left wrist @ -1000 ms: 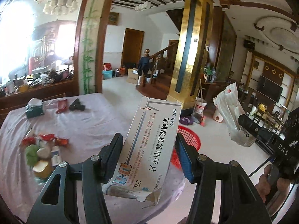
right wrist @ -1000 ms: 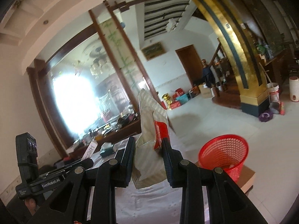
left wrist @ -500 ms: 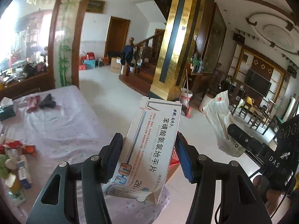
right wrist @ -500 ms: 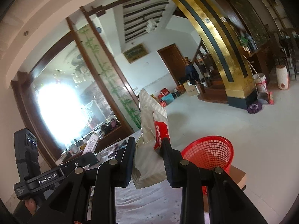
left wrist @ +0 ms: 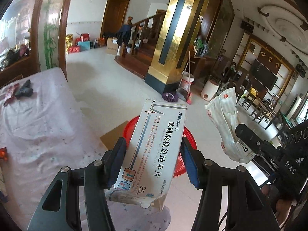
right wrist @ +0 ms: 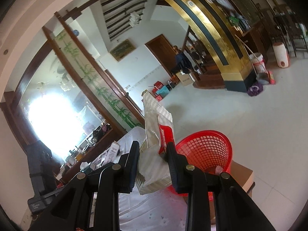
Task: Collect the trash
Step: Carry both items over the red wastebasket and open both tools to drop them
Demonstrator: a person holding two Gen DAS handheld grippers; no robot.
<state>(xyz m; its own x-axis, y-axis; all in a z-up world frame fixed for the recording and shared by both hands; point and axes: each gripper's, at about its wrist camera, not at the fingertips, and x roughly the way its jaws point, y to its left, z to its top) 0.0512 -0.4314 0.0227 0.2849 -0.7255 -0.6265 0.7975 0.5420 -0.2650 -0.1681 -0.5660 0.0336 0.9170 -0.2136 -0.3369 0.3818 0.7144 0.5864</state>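
My left gripper (left wrist: 153, 150) is shut on a white medicine box (left wrist: 154, 146) with a torn lower corner, held above and in front of the red mesh basket (left wrist: 189, 140), which the box mostly hides. My right gripper (right wrist: 153, 154) is shut on a crumpled white and red plastic wrapper (right wrist: 156, 127), just left of the same red basket (right wrist: 206, 150). The right gripper (left wrist: 248, 134) with its wrapper (left wrist: 229, 123) also shows at the right of the left wrist view. The left gripper's black body (right wrist: 41, 173) and the box end (right wrist: 113, 150) show at the left of the right wrist view.
The basket stands on a brown cardboard box (right wrist: 242, 175) beside the table with a pale cloth (left wrist: 38, 127). Dark and red items (left wrist: 21, 91) lie at the table's far end. A gold pillar (left wrist: 177, 38), a bucket and broom (left wrist: 187, 82) stand across the white floor.
Both grippers have swung right and downward, away from the table, still holding the box and the wrapper. The red basket now sits closer and lower in front of them.
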